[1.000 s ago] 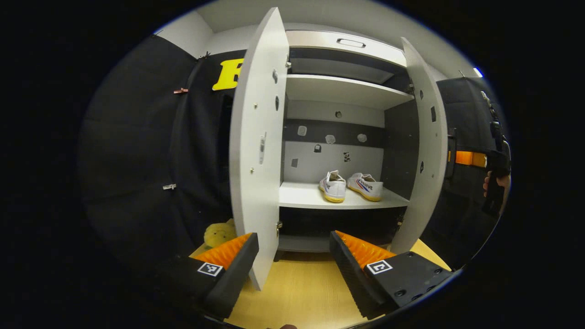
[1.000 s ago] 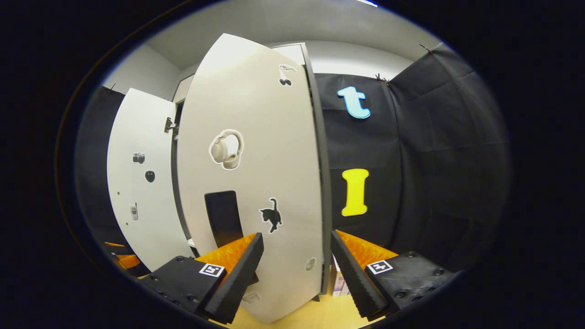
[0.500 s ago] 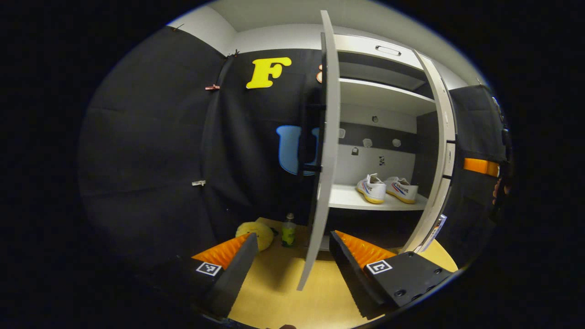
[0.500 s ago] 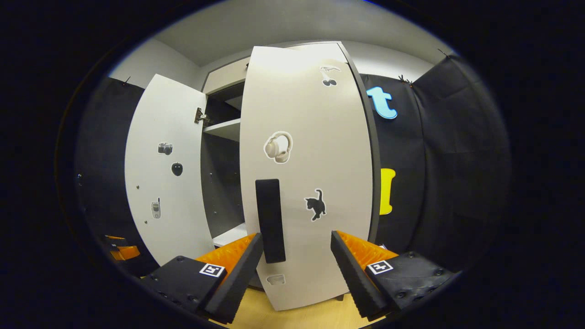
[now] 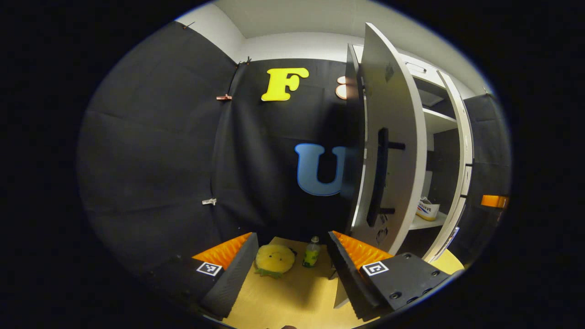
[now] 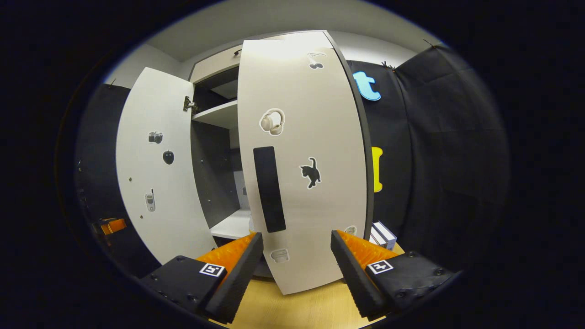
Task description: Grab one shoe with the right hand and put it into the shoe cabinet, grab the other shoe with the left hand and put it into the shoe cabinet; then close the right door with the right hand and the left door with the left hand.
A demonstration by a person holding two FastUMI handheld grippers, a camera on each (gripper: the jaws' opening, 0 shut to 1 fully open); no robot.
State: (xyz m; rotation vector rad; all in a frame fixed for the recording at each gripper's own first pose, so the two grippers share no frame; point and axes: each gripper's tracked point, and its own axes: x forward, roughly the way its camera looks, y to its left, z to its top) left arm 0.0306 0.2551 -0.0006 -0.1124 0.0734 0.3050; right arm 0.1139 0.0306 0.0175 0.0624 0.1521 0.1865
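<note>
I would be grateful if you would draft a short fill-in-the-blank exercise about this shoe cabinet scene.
1. The white shoe sits on a ____ inside the white shoe cabinet.
2. Both cabinet doors stand ____.
3. The right door carries a black ____ sticker.
4. The yellow plush toy lies beside a small green ____.

Missing words: shelf; open; cat; bottle

Dim booth, overhead glare, strong fisheye edge bending.

A yellow plush toy (image 5: 274, 259) lies just beside a small bottle (image 5: 311, 252).
</note>
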